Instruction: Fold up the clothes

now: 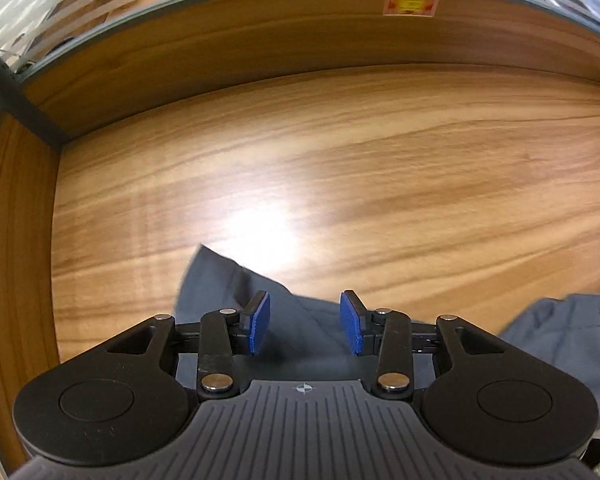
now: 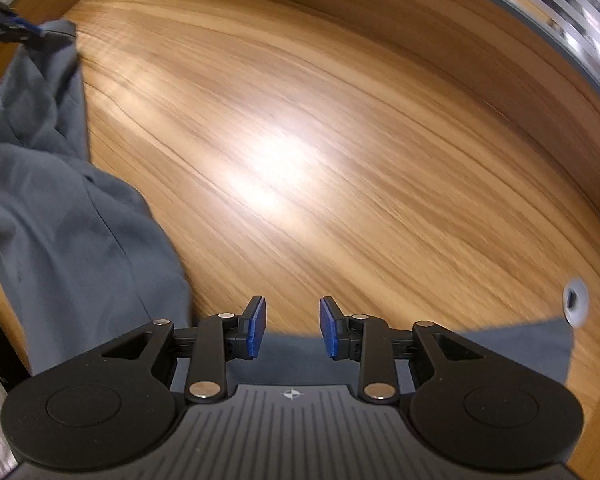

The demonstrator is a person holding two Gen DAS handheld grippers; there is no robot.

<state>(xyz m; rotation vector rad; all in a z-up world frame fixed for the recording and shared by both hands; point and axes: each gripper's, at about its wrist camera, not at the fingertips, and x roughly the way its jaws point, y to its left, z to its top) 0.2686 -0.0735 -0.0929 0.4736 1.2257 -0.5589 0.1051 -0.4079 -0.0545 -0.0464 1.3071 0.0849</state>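
Here the wooden table (image 1: 340, 168) is walled at its left side and far edge by a raised wooden rim (image 1: 260, 40), and a wide bare stretch of tabletop lies open beyond both grippers. The grey garment (image 2: 72, 216) lies along the near edge, bunched at the left of the right wrist view, with a flat corner reaching the right beside a round grommet (image 2: 576, 304). The left gripper (image 1: 305, 322) points steeply down over a pointed fold of the cloth, its blue pads (image 1: 260, 322) apart, nothing pressed between them. The right gripper (image 2: 293, 327) also tips steeply down above the cloth's far hem, pads apart and clear of the fabric.
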